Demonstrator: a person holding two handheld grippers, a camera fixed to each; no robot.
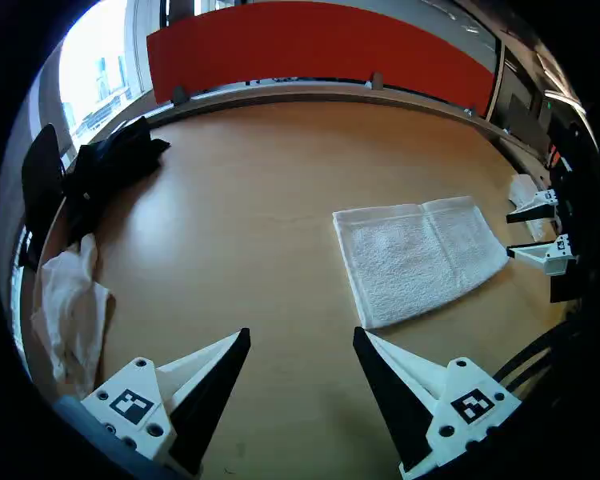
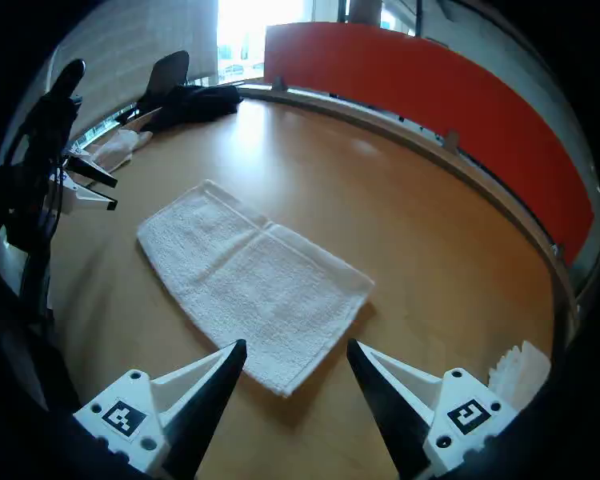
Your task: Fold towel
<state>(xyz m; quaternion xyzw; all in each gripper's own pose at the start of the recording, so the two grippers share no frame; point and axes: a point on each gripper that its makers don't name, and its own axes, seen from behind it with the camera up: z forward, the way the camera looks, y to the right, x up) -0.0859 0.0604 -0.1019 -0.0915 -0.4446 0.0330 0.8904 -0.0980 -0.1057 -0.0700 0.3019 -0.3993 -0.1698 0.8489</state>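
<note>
Nubbly rectangular towel (image 2: 248, 276) (one crease) lies on smooth wooden table (image 2: 428, 240).

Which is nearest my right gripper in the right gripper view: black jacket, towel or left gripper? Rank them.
1. towel, just ahead of the right gripper.
2. left gripper, off to the left.
3. black jacket, far back left.

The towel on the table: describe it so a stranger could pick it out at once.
Find the wide wooden table backed by a long red screen. Near its middle lies the white towel, spread flat in a neat rectangle with a line across it. The other white cloth sits crumpled at the table's edge, near a black garment.
</note>
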